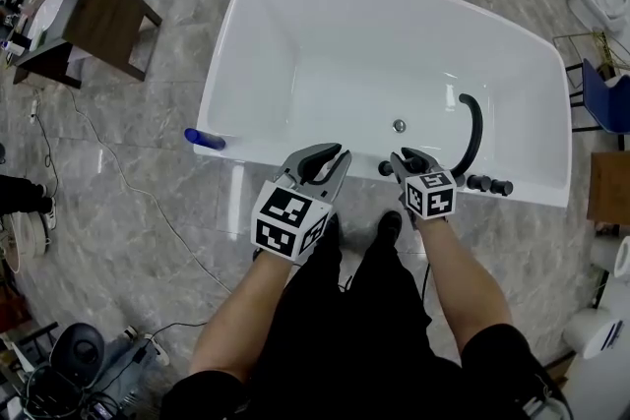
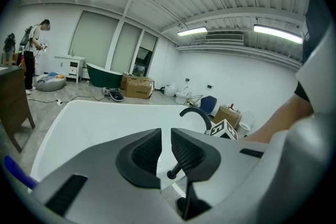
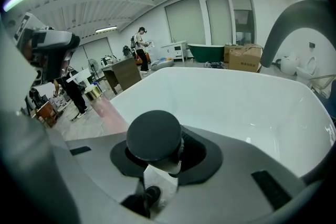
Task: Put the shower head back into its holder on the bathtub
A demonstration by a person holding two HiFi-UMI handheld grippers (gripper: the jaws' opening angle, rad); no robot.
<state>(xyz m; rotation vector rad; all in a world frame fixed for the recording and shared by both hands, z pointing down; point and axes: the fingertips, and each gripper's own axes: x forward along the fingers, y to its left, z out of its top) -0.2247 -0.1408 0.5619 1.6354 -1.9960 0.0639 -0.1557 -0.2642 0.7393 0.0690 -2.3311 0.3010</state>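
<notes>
The black shower head (image 3: 154, 136), round-topped, sits between the jaws of my right gripper (image 3: 157, 157), which is shut on it. In the head view this gripper (image 1: 413, 160) hangs over the near rim of the white bathtub (image 1: 295, 25), just left of the curved black spout (image 1: 474, 128) and the black knobs (image 1: 489, 184). A small black fitting (image 3: 151, 195) shows on the rim below the shower head. My left gripper (image 1: 327, 162) hovers beside it at the rim. Its jaws stand a narrow gap apart with nothing between them (image 2: 166, 136).
A blue object (image 1: 205, 139) lies on the tub's near-left rim. The drain (image 1: 399, 126) is in the tub floor. A brown wooden table (image 1: 98, 15) stands at the left, with cables on the tiled floor. My shoes (image 1: 359, 229) are against the tub. White fixtures stand at the right.
</notes>
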